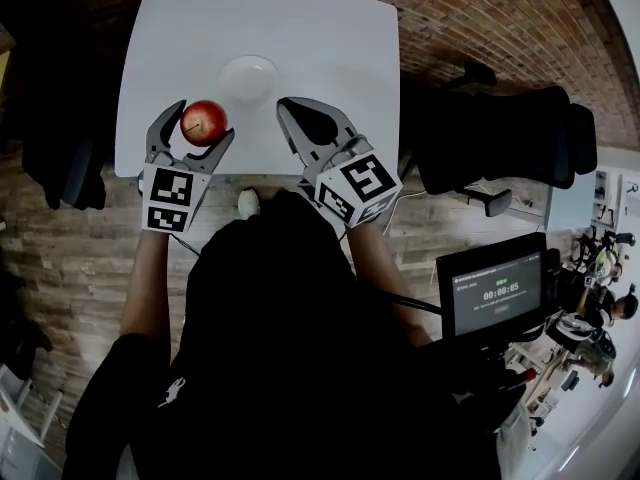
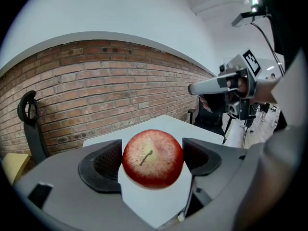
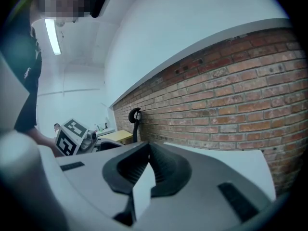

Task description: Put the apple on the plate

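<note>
A red apple (image 1: 203, 122) with its stem facing the camera (image 2: 153, 159) sits between the jaws of my left gripper (image 1: 205, 120), which is shut on it and holds it over the near left part of the white table (image 1: 300, 28). A small white plate (image 1: 248, 62) lies on the table just beyond and to the right of the apple, with nothing on it. My right gripper (image 1: 287, 106) hovers at the plate's near right side; its jaws (image 3: 148, 148) meet at the tips and hold nothing. From the left gripper view, the right gripper (image 2: 211, 85) shows off to the right.
Black chairs (image 1: 500, 138) stand to the right of the table, and a dark one (image 1: 70, 168) to its left. A monitor with a timer (image 1: 495, 293) is at the lower right. A brick wall (image 2: 96, 90) and a black chair back (image 2: 28, 117) are beyond the table.
</note>
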`<state>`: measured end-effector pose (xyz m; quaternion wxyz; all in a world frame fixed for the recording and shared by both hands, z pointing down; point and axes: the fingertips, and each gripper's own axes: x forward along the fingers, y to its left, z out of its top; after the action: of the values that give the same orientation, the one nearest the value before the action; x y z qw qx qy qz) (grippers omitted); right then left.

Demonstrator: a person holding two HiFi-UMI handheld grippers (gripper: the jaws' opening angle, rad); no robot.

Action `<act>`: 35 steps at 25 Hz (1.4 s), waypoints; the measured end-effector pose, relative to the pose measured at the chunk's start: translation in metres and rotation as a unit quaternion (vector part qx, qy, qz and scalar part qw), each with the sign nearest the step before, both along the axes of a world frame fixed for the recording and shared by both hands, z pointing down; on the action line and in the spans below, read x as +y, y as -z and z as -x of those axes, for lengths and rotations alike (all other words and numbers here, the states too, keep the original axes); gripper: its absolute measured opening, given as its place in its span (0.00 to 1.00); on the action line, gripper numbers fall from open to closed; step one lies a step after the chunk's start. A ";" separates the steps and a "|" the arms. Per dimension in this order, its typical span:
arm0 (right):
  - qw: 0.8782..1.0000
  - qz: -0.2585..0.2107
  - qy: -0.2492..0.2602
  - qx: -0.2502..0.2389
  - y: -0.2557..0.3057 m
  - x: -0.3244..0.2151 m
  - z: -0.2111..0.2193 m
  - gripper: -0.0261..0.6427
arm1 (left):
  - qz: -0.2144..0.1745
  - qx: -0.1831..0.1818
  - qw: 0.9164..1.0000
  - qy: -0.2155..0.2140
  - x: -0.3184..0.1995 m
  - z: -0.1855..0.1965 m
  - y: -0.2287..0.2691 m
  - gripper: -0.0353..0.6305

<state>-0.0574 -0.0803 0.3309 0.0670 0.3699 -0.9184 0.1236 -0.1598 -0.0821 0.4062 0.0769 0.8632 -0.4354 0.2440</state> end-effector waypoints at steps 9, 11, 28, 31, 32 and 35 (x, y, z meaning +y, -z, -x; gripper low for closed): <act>1.000 -0.004 0.006 0.003 0.001 0.003 0.004 0.05 | -0.002 -0.001 1.000 0.004 0.008 0.004 0.001 0.65; 1.000 -0.005 0.008 0.001 0.001 -0.004 -0.001 0.05 | -0.002 -0.003 1.000 0.006 0.001 0.000 0.000 0.65; 0.997 -0.005 0.074 -0.003 0.003 -0.046 0.013 0.05 | 0.011 -0.006 0.999 0.048 -0.028 -0.001 -0.008 0.65; 0.997 0.003 0.083 -0.005 -0.002 -0.065 0.004 0.05 | 0.020 -0.011 0.999 0.048 -0.044 -0.016 -0.015 0.65; 0.996 0.005 0.086 -0.005 -0.004 -0.070 0.003 0.05 | 0.023 -0.012 0.998 0.049 -0.047 -0.019 -0.017 0.65; 0.996 0.012 0.093 -0.006 -0.010 -0.080 0.001 0.05 | 0.026 -0.012 0.998 0.048 -0.053 -0.025 -0.023 0.65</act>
<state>-0.0584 -0.1606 0.3406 0.0775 0.2811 -0.9477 0.1301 -0.1352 -0.1355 0.4293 0.1060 0.8359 -0.4708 0.2613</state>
